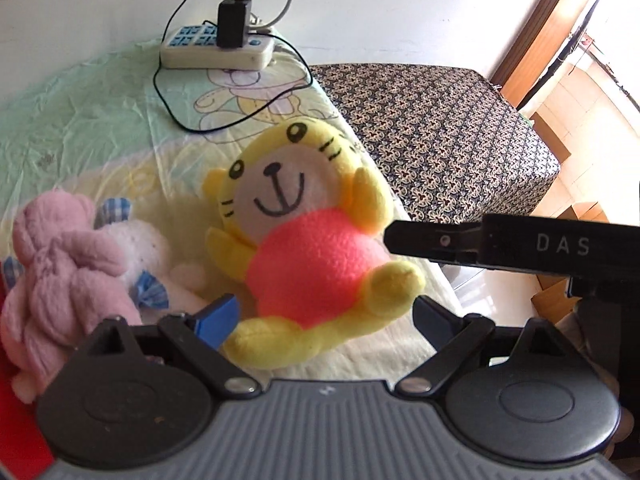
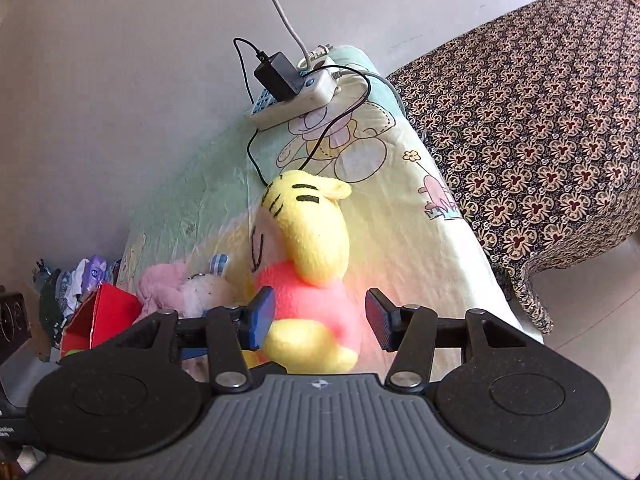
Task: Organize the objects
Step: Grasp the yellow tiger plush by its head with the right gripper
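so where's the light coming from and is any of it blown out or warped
Left wrist view: daylight floods in from the doorway at upper right, overexposed; the yellow plush toy is sharp and brightly lit. Right wrist view: softer light, the wall greyish and no glare; fisheye bends the patterned cover and darkens the corners in both.

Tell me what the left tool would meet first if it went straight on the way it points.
The yellow tiger plush, most likely its pink belly: it already sits between the open left tool fingers. Depth is unclear, but nothing else appears in front of it.
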`<state>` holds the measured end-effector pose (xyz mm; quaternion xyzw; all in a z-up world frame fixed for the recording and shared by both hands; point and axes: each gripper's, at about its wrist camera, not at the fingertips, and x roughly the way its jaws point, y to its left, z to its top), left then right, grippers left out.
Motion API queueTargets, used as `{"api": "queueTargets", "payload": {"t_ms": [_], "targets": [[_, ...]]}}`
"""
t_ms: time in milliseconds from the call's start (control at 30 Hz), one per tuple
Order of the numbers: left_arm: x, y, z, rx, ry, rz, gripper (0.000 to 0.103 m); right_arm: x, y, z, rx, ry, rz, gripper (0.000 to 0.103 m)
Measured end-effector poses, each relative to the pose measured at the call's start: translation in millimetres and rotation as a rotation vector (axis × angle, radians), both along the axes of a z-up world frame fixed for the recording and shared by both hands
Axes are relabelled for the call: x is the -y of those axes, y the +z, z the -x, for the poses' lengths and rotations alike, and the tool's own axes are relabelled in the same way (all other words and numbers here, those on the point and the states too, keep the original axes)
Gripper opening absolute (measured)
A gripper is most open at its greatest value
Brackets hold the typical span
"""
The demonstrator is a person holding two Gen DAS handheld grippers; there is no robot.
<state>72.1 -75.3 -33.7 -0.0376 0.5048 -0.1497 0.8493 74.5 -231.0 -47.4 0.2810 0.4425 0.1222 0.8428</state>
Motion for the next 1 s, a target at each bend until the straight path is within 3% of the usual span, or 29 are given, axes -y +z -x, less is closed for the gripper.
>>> {"api": "queueTargets", "payload": {"t_ms": [167, 533, 767, 1000], "targets": [[1, -16, -18, -0.037, -0.021, 0.023, 0.102, 2, -18, -24, -0.031, 0.006, -0.045, 0.057], [1, -39, -39, -0.068, -0.067, 0.093, 0.103, -9, -48, -51, -0.079, 0.064, -0.151, 0.056], [4, -32, -33, -0.033, -0.098, 0.093, 0.098, -6, -41, -43, -0.042, 0.078, -0.149, 0.044], [11, -11, -9, 0.012, -0.132, 0.106, 0.094, -8, -17, -20, 0.005, 0.072, -0.105, 0.042]]}}
